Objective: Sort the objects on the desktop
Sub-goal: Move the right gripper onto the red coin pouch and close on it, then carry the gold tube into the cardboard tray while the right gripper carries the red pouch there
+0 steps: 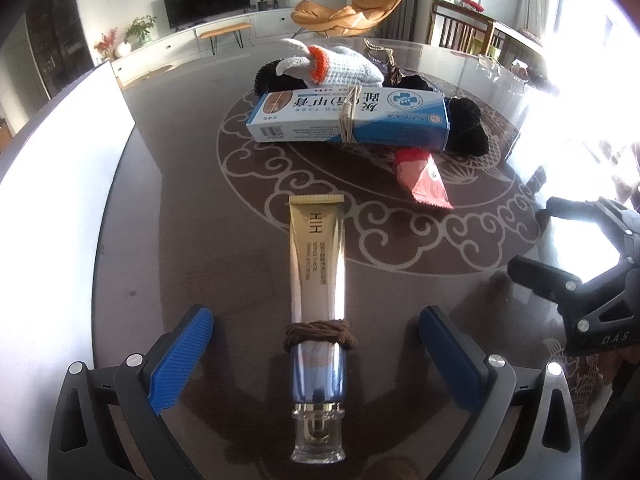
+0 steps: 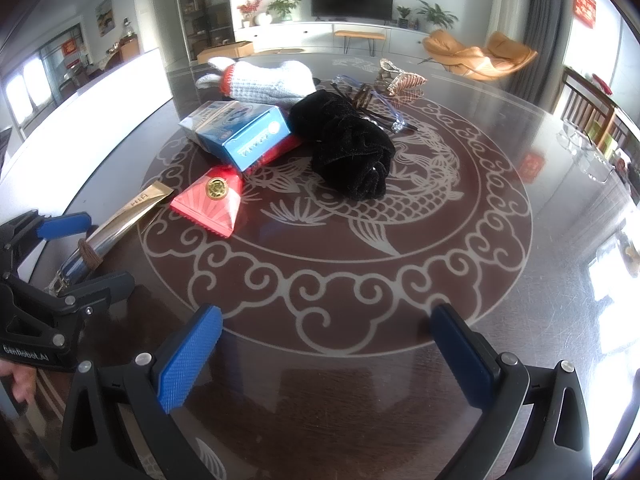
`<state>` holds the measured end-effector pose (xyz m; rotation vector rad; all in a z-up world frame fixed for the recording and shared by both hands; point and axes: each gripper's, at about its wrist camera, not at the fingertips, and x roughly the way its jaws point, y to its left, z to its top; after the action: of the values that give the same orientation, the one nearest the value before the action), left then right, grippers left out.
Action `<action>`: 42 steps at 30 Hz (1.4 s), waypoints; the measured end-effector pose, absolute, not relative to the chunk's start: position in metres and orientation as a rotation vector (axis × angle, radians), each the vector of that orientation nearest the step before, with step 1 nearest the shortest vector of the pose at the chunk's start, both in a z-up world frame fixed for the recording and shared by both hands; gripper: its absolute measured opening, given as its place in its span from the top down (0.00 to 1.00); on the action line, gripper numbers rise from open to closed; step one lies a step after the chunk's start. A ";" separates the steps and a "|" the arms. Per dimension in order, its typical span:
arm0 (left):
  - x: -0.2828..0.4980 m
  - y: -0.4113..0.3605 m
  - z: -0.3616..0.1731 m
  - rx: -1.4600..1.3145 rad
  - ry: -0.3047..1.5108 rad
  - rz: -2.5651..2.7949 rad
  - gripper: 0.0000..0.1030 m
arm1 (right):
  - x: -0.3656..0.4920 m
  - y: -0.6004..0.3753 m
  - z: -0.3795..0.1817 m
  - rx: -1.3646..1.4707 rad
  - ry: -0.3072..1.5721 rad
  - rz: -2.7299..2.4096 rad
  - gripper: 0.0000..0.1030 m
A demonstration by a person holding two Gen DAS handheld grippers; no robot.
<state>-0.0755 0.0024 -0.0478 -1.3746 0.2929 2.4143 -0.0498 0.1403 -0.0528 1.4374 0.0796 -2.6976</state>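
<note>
A gold tube (image 1: 318, 280) with a brown hair tie (image 1: 319, 333) around it lies on the dark table, cap toward me. My left gripper (image 1: 316, 344) is open, its blue pads on either side of the tube and apart from it. The tube also shows in the right wrist view (image 2: 124, 216), with the left gripper (image 2: 76, 248) around its lower end. My right gripper (image 2: 326, 344) is open and empty above the table's near part. A pile lies further off: a blue box (image 1: 348, 118), a white knit glove (image 2: 268, 82), black cloth (image 2: 348, 148), a red packet (image 2: 212, 204), glasses (image 2: 376, 104).
A white wall or board (image 1: 60, 208) runs along the table's left side. The table has a pale fish and cloud pattern (image 2: 360, 208). A small woven item (image 2: 400, 78) lies behind the glasses. More glasses (image 2: 588, 152) and a red card (image 2: 532, 164) lie at the far right.
</note>
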 end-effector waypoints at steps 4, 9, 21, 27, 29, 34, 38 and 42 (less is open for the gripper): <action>-0.069 -0.011 -0.048 -1.362 0.263 2.462 0.00 | -0.049 0.149 -0.043 1.467 -0.257 -2.657 0.00; -0.064 -0.017 -0.049 -1.361 0.254 2.479 0.00 | -0.093 0.118 -0.039 1.484 -0.422 -2.548 0.19; -0.036 -0.030 -0.049 -1.355 0.252 2.484 0.01 | -0.105 0.100 -0.034 1.563 -0.085 -2.538 0.72; -0.042 -0.018 -0.048 -1.355 0.281 2.448 0.00 | -0.056 0.127 -0.027 1.624 0.002 -2.498 0.68; -0.046 -0.013 -0.047 -1.373 0.287 2.433 0.00 | -0.059 0.122 -0.025 1.616 0.035 -2.503 0.65; -0.044 -0.015 -0.035 -1.281 0.291 2.412 0.73 | -0.064 0.111 -0.032 1.668 0.170 -2.495 0.76; -0.033 -0.036 -0.018 -1.263 0.076 2.395 0.73 | -0.042 0.113 -0.010 1.632 0.117 -2.532 0.76; -0.007 -0.043 0.017 -1.179 -0.046 2.368 0.73 | -0.023 0.115 0.022 1.545 0.021 -2.578 0.76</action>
<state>-0.0074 -0.0426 0.0169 -1.1788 -0.0457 2.3680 -0.0231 0.1150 0.0223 1.5445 0.0212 -2.5784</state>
